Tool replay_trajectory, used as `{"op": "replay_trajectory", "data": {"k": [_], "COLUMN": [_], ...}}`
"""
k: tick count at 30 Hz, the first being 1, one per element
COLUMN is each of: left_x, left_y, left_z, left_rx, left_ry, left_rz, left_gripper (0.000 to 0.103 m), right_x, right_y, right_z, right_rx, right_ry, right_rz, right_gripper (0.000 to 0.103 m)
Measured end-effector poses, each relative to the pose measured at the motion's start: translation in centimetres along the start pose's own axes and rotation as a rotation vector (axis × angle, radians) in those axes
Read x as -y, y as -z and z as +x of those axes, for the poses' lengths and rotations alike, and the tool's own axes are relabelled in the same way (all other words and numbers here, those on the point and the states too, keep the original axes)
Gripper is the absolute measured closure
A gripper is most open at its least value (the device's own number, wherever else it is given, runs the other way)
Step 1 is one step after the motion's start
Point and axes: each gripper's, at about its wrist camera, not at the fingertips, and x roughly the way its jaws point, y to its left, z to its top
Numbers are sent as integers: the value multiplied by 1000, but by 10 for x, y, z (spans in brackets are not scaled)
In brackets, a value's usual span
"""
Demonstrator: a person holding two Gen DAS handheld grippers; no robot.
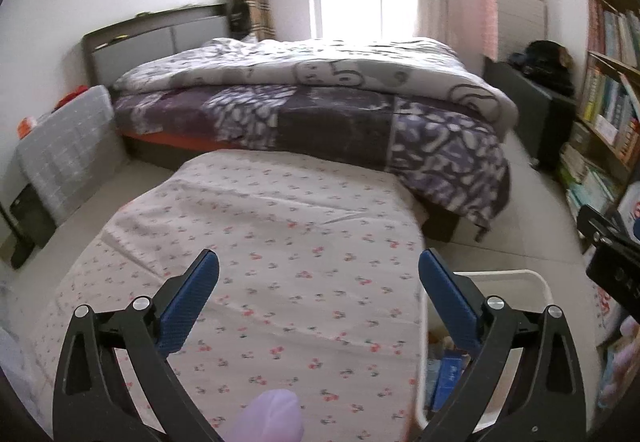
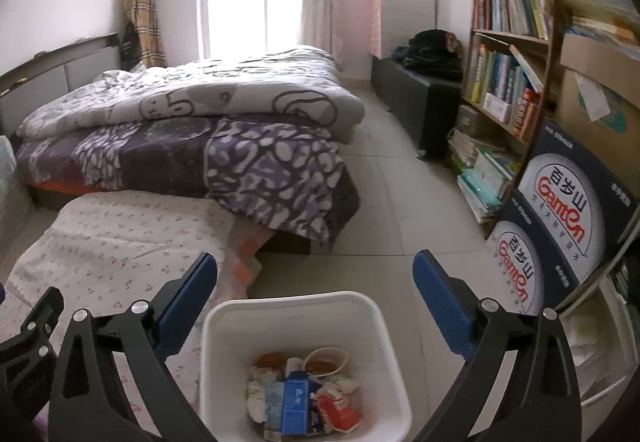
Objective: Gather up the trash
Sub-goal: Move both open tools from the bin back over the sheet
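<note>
Bare floor (image 2: 420, 202) lies open between the bed (image 2: 240, 146) and bookshelf (image 2: 508, 54); stacked boxes (image 2: 560, 194) crowd the white bin (image 2: 304, 306)

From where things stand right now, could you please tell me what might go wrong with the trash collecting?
1. The white bin stands close beside the floral-covered surface; a swing of the open right claw above it might tip it and spill the cartons and paper cup inside.
2. The left claw hangs open over the floral cloth, where no trash shows, so closing it might only snag fabric.
</note>
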Motion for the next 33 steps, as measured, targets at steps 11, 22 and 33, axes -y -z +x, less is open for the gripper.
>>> {"op": "replay_trajectory", "data": {"k": [11, 22, 33], "left_x": [-49, -106, -174], "left_y": [7, 21, 50], "left_z": [1, 7, 17], "left_rx": [-28, -75, -151], "left_ry": [-64, -150, -266], "left_rz": [-56, -111, -173], "left_gripper": [7, 7, 7], "right_x": [-53, -113, -184], "right_y": [10, 26, 56], "right_z": [-2, 0, 9], "right_rx": [-14, -47, -126], "right_ry": [-67, -138, -223], "right_rz": [-58, -132, -198], "right_gripper": [7, 7, 7]}}
